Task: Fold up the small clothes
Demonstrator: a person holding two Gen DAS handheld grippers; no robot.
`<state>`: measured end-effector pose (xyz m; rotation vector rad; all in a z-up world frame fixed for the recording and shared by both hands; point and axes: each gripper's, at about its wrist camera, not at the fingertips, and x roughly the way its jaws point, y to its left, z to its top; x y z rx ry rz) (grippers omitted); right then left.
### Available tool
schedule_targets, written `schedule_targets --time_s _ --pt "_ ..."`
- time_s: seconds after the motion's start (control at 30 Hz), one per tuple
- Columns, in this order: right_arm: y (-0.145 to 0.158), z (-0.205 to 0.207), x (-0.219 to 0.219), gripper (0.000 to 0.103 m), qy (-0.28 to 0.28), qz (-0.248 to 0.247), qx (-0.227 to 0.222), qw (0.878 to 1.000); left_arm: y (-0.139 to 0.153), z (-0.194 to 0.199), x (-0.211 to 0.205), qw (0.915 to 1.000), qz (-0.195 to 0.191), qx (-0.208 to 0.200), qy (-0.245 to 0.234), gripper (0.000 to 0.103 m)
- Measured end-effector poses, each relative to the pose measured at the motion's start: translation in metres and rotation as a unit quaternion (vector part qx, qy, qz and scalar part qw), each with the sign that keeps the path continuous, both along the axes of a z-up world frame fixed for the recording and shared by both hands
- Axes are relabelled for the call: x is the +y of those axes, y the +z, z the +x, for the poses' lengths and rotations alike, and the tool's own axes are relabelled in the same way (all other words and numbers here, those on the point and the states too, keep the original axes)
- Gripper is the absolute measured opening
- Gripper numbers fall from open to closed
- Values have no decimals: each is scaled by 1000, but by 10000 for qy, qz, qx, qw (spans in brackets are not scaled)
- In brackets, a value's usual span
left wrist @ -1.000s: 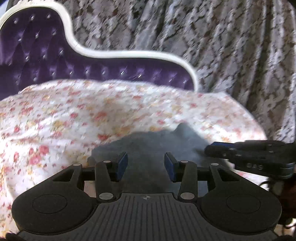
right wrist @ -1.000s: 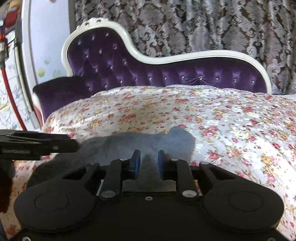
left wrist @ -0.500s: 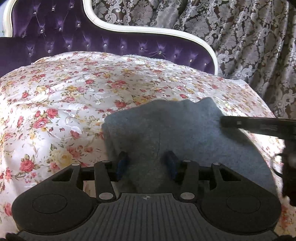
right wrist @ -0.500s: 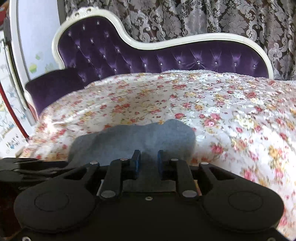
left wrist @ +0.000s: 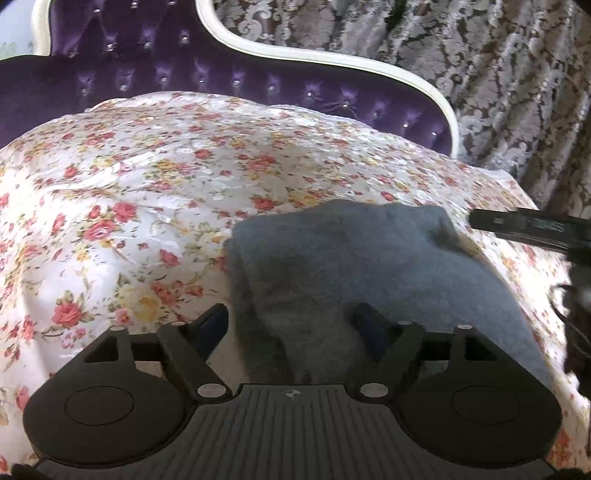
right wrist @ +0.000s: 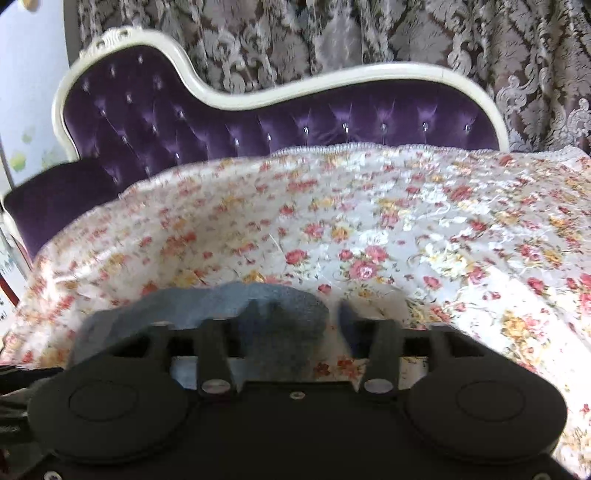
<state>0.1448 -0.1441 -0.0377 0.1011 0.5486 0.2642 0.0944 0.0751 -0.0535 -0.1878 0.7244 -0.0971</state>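
Now, my readings from the two wrist feeds:

Garment: I see a grey fleecy folded cloth (left wrist: 369,266) lying flat on the floral bedspread with red and yellow roses (left wrist: 129,206), from centre towards 4 o'clock in my left feed.

Left tongs: my left gripper (left wrist: 295,325) stands wide, its jaws having just been opening; the cloth's near edge lies between the fingers and neither pad presses it.

Right tongs: my right gripper (right wrist: 295,321) is also wide, jaws just been opening; the cloth (right wrist: 221,306) sits at 9 o'clock of the gap, over the left finger, loose from the right one.

Other tool: in my left feed the right gripper's black finger (left wrist: 524,225) reaches in at 3 o'clock, just beside the cloth's far corner.

Backdrop: a purple tufted velvet sofa back with cream frame (right wrist: 295,122) at 12 o'clock, brown damask curtain (right wrist: 369,33) behind.
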Motion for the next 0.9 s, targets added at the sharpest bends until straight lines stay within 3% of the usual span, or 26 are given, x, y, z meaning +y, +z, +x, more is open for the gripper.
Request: schedule_targets --time_s 0.07,0.1,0.2,0.27,0.67,0.9 --pt "6 -13 0 73 46 23 -78 10000 3 -2 -1 10000 33 -15 3 80" --pt "9 -21 1 82 53 34 -120 9999 5 -4 -3 9999 115 -40 1 85" --pt "15 -41 4 97 84 79 -253 9996 11 -10 -10 9991 401 -102 -24 101" --pt "18 -52 8 101 88 104 -301 9995 15 -14 -14 9989 456 -107 -74 103" --pt "20 -102 18 102 -219 -312 -277 9989 40 -46 -24 9985 466 -295 55 103" --pt "16 -124 17 102 -140 -120 -68 9998 47 -64 -28 9988 361 -335 -10 103"
